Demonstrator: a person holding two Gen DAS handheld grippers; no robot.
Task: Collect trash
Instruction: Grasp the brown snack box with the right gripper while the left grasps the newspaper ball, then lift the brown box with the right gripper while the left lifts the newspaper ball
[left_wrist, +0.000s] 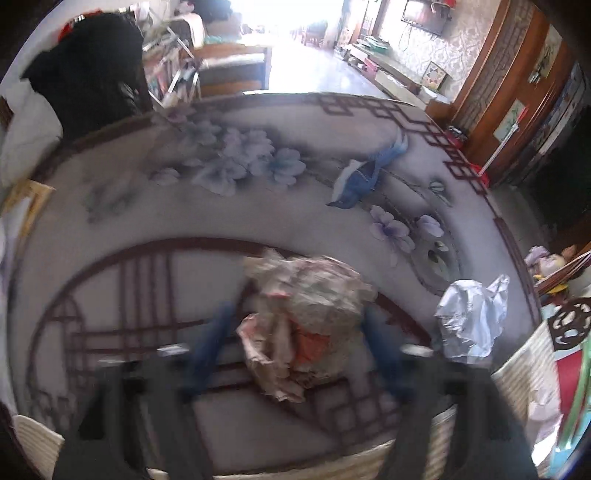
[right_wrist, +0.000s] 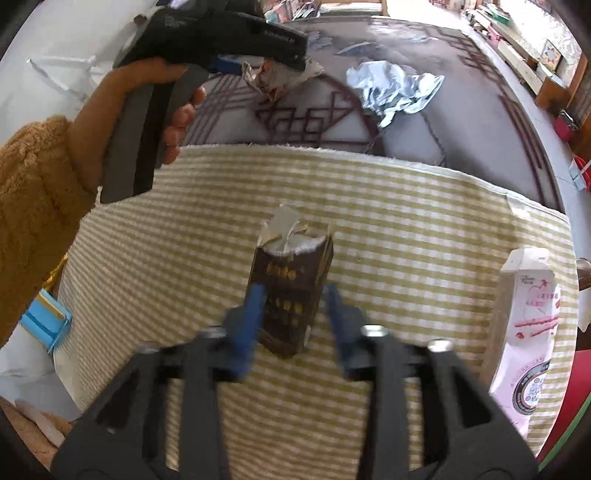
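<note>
A crumpled wad of pale paper and plastic (left_wrist: 306, 302) lies on the patterned carpet (left_wrist: 147, 206). My left gripper (left_wrist: 297, 310) is open and straddles it, one blue finger on each side. The right wrist view shows the same left gripper (right_wrist: 273, 70) over the wad (right_wrist: 277, 79), held by a hand (right_wrist: 177, 110) in an orange sleeve. A dark brown carton (right_wrist: 291, 280) with a torn top lies on a yellow check cloth (right_wrist: 388, 206). My right gripper (right_wrist: 294, 290) is open around it, with a gap at the right finger.
A crumpled silver foil bag (left_wrist: 469, 321) (right_wrist: 395, 88) lies on the carpet to the right of the wad. A white and pink carton (right_wrist: 524, 332) stands at the cloth's right edge. A black chair (left_wrist: 92, 74) and shelves stand beyond the carpet.
</note>
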